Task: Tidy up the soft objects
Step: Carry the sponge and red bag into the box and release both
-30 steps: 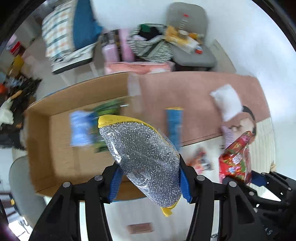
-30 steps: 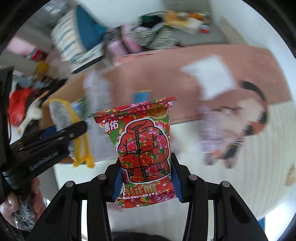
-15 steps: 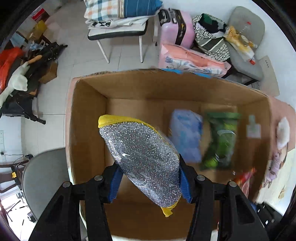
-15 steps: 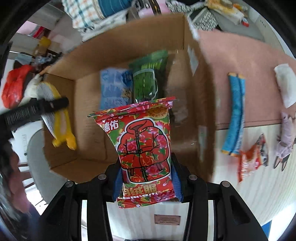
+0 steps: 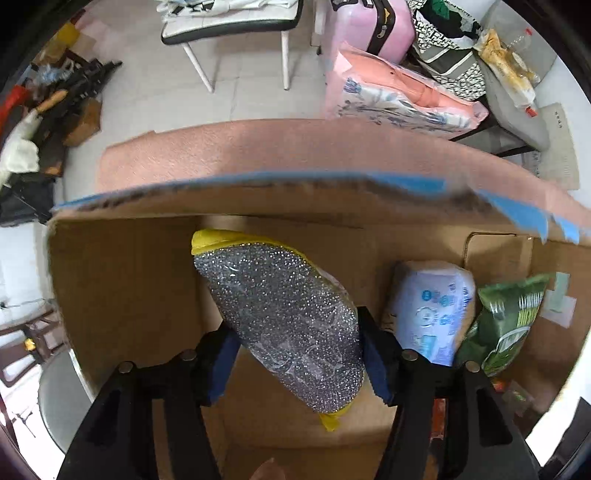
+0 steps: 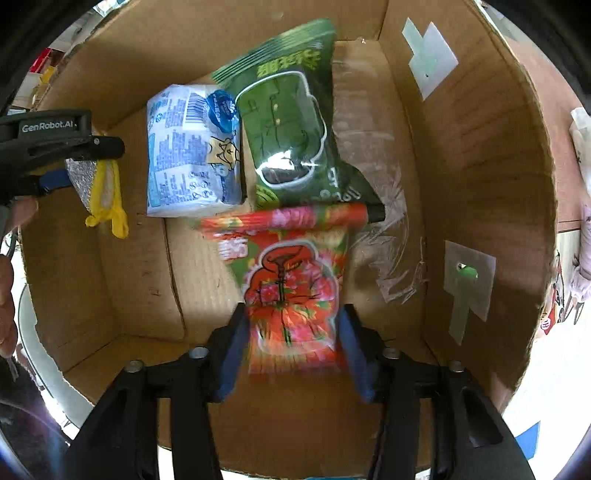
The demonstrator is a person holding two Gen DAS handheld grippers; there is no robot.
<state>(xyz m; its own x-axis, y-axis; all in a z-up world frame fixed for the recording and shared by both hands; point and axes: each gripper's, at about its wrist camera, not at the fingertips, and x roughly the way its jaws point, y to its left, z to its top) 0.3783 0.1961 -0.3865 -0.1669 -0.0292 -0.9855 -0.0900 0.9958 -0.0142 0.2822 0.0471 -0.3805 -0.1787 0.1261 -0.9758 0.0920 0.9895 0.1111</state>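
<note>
My left gripper (image 5: 299, 354) is shut on a silver scrubbing sponge with yellow backing (image 5: 280, 317), held inside the cardboard box (image 5: 122, 280) near its left wall. In the right wrist view, my right gripper (image 6: 291, 347) stands around a red flowered snack bag (image 6: 291, 284) low in the same box (image 6: 476, 177); the bag is blurred and its top edge lies against a green snack bag (image 6: 291, 125). A blue-white tissue pack (image 6: 192, 151) lies beside the green bag. The left gripper with the sponge (image 6: 92, 177) shows at the left.
Outside the box are a pink table cover (image 5: 258, 147), a white chair (image 5: 229, 26), a pink suitcase (image 5: 373, 22) and bagged bedding (image 5: 399, 99). A plush toy (image 6: 580, 280) lies on the table to the right of the box.
Both grippers have come down into the box with their items. The red bag has dropped lower between the right fingers and is now blurred.
</note>
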